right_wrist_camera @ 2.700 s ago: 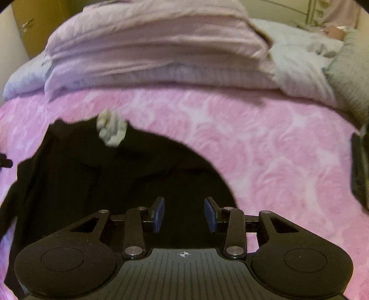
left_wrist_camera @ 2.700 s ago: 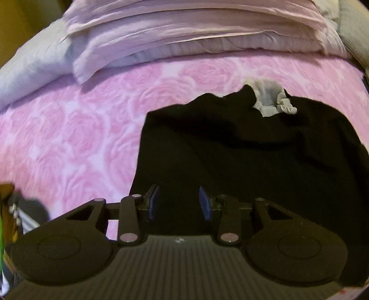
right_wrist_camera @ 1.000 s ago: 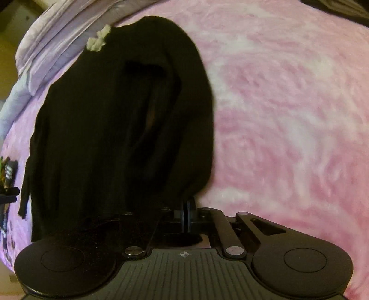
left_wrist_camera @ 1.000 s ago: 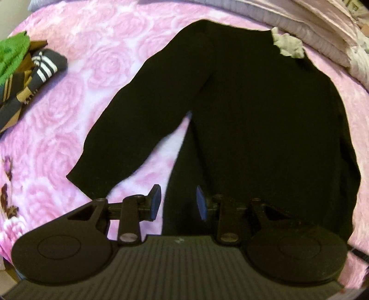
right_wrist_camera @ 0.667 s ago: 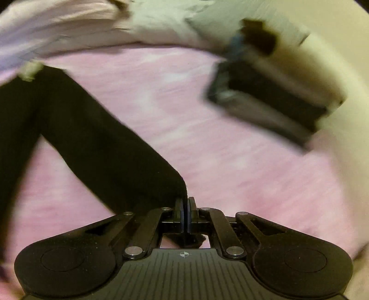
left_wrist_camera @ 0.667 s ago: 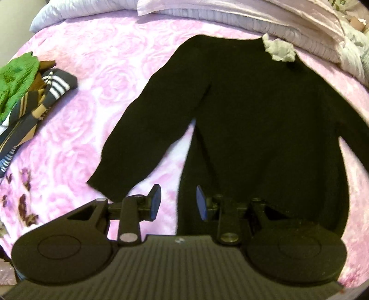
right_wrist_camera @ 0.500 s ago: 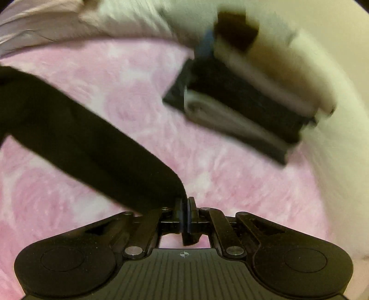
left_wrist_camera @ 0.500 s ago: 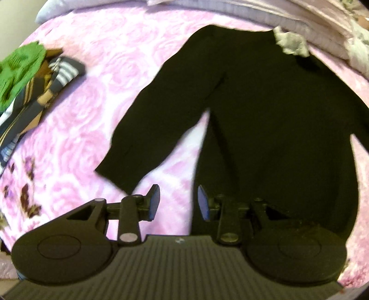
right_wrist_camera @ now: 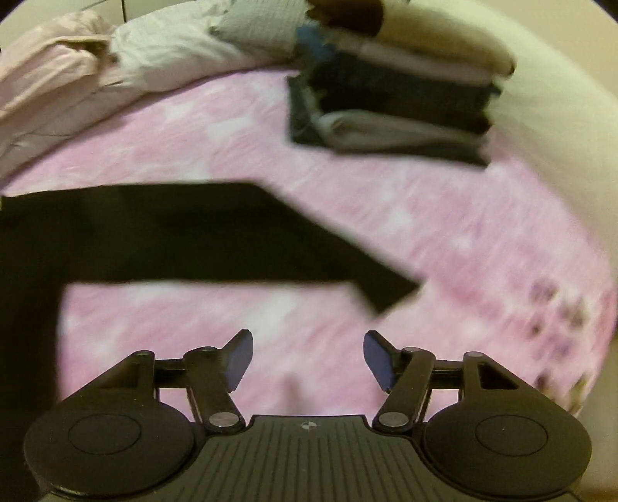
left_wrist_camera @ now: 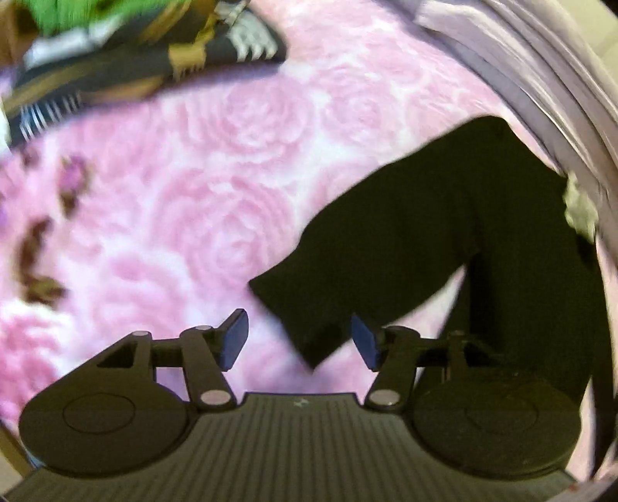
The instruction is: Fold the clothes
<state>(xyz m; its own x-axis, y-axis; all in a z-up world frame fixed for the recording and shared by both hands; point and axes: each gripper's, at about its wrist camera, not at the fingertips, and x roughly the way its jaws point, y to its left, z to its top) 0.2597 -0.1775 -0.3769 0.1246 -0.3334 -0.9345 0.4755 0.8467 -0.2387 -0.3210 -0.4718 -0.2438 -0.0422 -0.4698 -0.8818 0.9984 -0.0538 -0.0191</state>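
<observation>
— On the pink bed (left_wrist_camera: 216, 216): lay flat, black sweater (left_wrist_camera: 444, 231), one sleeve (right_wrist_camera: 239, 239) stretched out sideways.
— And the left gripper (left_wrist_camera: 297, 340)?
— Hovered over the other cuff (left_wrist_camera: 309, 336), jaws opening, gripping nothing.
— Right gripper (right_wrist_camera: 308, 361)?
— Jaws opening too, empty, only bedspread between them. Sat beyond the sleeve, a folded stack (right_wrist_camera: 394, 104).

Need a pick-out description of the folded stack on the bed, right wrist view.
On the pink rose-print bedspread, look at the far end, against the cream wall and beside the grey pillow. The folded stack sits there: squared dark and pale layers, unlike the black sweater lying spread flat nearer the camera.
</observation>
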